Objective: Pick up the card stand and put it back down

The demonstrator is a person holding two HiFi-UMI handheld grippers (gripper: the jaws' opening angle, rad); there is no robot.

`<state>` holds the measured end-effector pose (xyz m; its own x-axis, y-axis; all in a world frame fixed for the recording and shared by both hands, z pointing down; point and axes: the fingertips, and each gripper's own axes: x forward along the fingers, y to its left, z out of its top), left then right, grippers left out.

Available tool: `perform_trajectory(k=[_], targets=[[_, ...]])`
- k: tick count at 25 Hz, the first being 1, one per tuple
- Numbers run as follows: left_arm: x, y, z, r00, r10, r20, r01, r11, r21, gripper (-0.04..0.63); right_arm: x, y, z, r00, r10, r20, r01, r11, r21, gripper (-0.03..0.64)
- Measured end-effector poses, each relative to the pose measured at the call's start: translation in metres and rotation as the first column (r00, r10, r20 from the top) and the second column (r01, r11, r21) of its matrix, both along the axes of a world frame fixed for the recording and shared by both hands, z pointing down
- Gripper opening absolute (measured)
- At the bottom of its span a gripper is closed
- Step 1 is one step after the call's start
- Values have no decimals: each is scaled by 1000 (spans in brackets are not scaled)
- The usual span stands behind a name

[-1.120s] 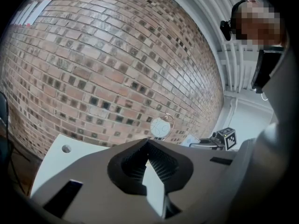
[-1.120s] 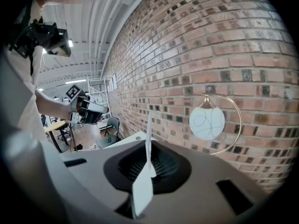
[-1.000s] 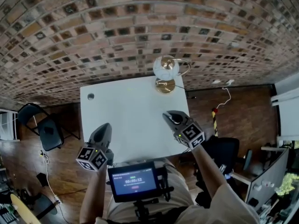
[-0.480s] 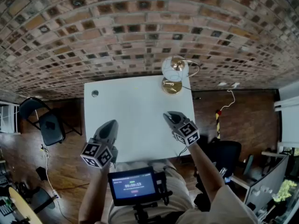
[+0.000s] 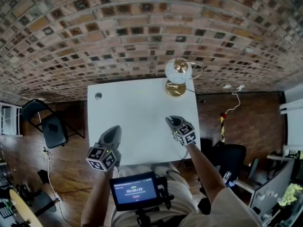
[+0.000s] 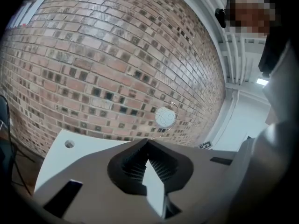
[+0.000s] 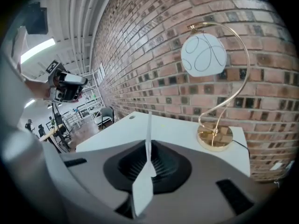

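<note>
Two closed tools: left gripper point(image 5: 115, 130) and right gripper point(image 5: 171, 121) hover over the white table point(image 5: 137, 105), jaws pressed together, empty

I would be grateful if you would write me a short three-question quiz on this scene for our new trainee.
1. True or false: the right tongs are clamped on a card stand.
2. Multiple choice: where on the white table does the lamp stand?
A) at the far right corner, by the brick wall
B) at the near left corner
C) in the middle
3. Fill in the gap: the jaws of the left tongs are ____ (open or shut).

Key: 1 false, they are shut on nothing. 2 A. 3 shut.
</note>
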<state>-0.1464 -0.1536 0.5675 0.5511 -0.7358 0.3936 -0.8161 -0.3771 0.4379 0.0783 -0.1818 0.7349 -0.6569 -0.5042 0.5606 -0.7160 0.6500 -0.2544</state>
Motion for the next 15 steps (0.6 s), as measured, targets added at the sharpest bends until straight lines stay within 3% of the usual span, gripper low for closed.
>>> perform_trajectory(k=[15], targets=[[-1, 28, 6, 998, -54, -28, 53, 998, -28, 0, -3, 8, 93, 1000, -2, 8, 3, 992, -125, 26]])
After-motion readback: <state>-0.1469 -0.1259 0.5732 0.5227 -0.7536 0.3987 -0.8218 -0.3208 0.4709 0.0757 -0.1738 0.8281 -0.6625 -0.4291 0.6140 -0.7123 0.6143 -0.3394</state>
